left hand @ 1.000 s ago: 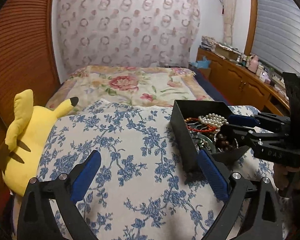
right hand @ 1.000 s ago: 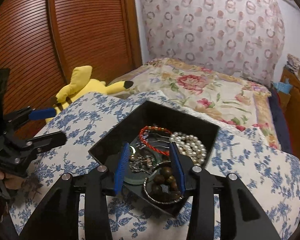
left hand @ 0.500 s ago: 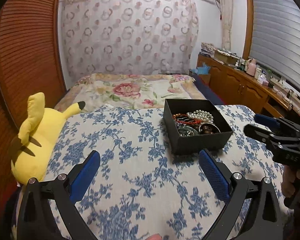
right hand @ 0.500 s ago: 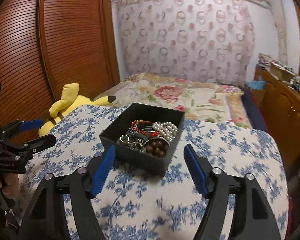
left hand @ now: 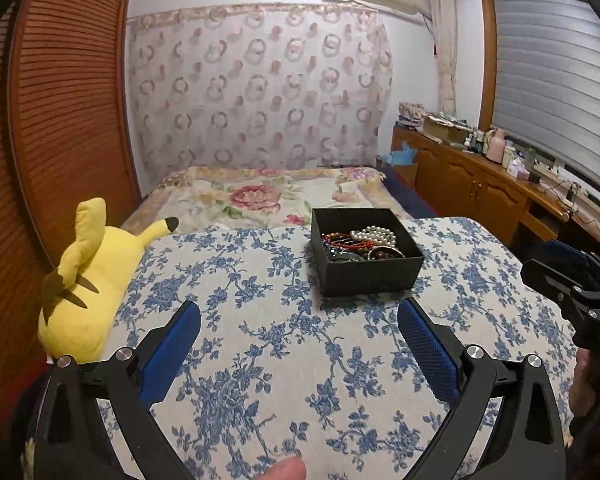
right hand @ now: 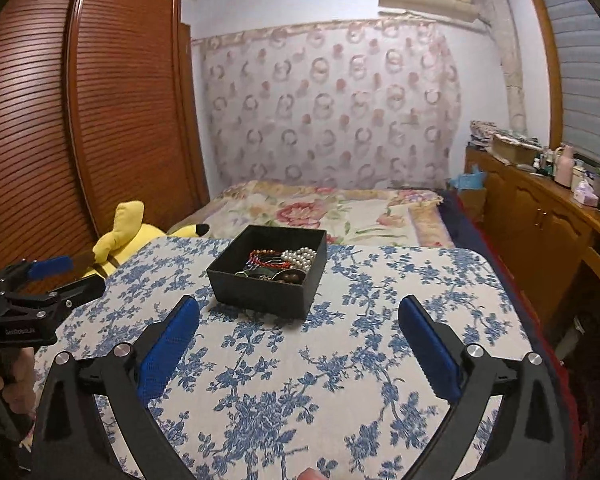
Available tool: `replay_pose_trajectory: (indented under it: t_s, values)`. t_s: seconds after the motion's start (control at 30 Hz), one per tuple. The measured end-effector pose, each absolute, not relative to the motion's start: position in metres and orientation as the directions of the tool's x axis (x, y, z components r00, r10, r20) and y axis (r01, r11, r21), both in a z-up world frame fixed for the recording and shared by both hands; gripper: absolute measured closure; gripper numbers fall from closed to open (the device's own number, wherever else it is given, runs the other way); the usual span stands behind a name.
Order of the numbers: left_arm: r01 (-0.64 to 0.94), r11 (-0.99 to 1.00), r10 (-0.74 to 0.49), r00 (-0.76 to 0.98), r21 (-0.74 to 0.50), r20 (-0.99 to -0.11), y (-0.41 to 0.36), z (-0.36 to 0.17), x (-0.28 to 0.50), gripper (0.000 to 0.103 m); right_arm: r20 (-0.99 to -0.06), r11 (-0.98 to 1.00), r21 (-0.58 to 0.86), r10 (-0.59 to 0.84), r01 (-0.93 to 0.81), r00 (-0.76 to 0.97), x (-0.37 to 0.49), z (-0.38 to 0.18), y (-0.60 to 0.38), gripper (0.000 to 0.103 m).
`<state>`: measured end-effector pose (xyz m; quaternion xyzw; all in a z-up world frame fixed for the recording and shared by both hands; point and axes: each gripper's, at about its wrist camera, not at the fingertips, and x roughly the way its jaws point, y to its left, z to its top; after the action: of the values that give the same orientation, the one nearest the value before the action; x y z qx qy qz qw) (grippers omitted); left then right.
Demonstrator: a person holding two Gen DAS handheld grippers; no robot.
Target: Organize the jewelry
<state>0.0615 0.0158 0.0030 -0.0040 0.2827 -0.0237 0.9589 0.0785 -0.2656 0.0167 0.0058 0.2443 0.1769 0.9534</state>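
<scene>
We hold our left gripper (left hand: 298, 344) and right gripper (right hand: 298, 344) wide apart, with nothing in them. The black jewelry box (right hand: 269, 270), with a pearl necklace (left hand: 374, 235) and red bracelet (right hand: 262, 258) inside, sits on the blue flowered cloth (left hand: 260, 340) ahead.

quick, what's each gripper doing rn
left gripper: open, holding nothing
right gripper: open, holding nothing

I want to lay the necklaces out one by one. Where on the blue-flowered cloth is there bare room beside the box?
Bare cloth runs between the black jewelry box and both open grippers, left and right. More lies between the box and the yellow plush toy, and on the box's window side. The box's inside is crowded with tangled beads.
</scene>
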Motion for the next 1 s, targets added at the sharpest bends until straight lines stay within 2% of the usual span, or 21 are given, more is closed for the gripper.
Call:
replay_pose_trajectory:
  t_s: [1.0]
  values:
    - [0.045,0.999,-0.046,0.847,-0.016,-0.53,0.009,0.0076,0.0527,0.008,-0.458,0.949,0.094,0.308,-0.299,0.834,0.0684,0.0141,-0.2737,0.003]
